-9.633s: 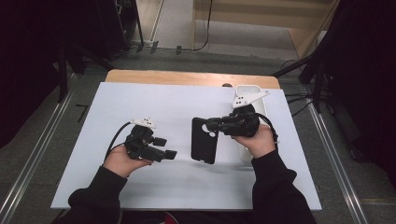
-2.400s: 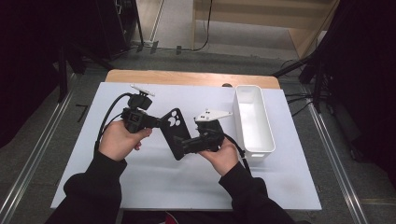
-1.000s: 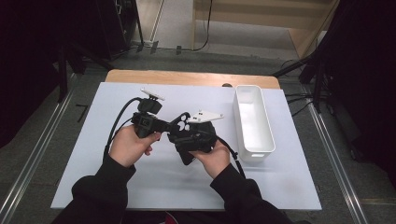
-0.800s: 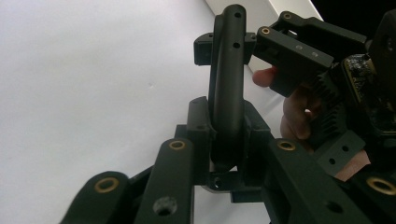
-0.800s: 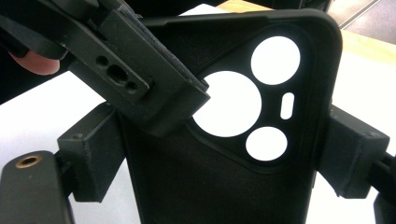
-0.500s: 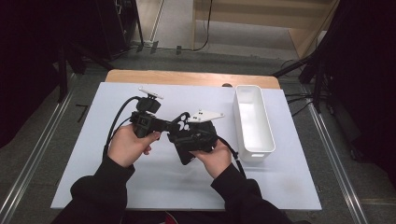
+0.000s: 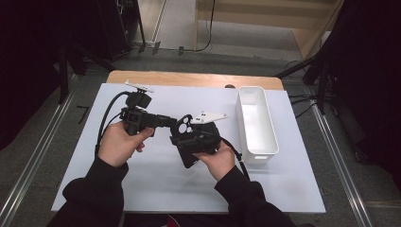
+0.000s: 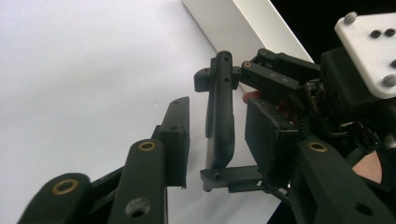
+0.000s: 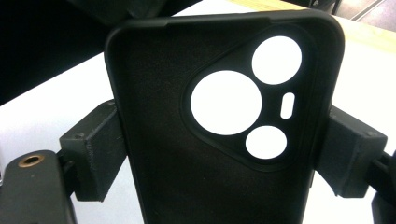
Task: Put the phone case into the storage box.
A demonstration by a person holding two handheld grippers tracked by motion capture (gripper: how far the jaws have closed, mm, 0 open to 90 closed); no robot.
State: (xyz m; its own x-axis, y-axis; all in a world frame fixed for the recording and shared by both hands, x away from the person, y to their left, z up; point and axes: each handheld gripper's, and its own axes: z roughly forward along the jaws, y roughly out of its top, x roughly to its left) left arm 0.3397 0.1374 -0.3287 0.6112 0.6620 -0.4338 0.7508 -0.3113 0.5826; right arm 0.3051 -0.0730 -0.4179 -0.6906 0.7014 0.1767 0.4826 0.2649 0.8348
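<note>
- One phone case [image 7: 185, 142], black, gripped across its width by the right gripper [image 7: 196, 138]; both pads pressed on the case's long edges in the right gripper view [image 9: 224, 140].
- Case held above the table [image 7: 142, 189], near its middle, camera end toward the left gripper [image 7: 163, 121].
- Four cutouts counted in the case: three round, one small slot.
- Left gripper's jaws just been opening; case edge [image 8: 219, 126] standing between the two pads in the left gripper view, a gap visible on the near side, contact on the far side impossible to tell.
- One white bin [image 7: 257, 124] resting on the table, just right of the right gripper, apart from the case.
- Two hands, one gripper in each; two cables trailing.
</note>
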